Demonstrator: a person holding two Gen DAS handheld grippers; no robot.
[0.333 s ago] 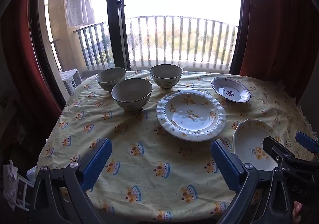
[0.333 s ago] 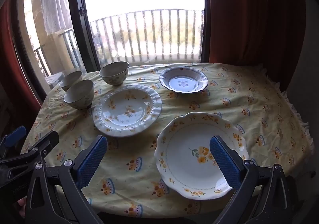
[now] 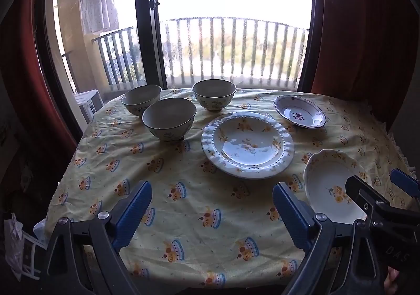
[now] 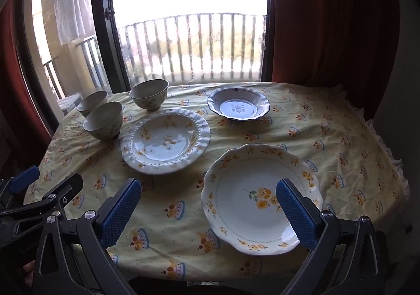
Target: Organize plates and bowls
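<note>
On the tabletop [image 4: 341,137], 3 plates and 3 bowls look glazed, brittle, slippery; grip rims. Both grippers gape wide, empty: left gripper [image 3: 210,216], right gripper [image 4: 210,211].

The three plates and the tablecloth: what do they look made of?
The beaded-rim plate, the scalloped floral plate and the blue-rimmed plate look like glazed ceramic or porcelain: glossy, with window light mirrored in their wells and printed patterns under the shine. Melamine cannot be ruled out. The tablecloth looks like matte woven fabric: it wrinkles and has a frilled edge.
</note>
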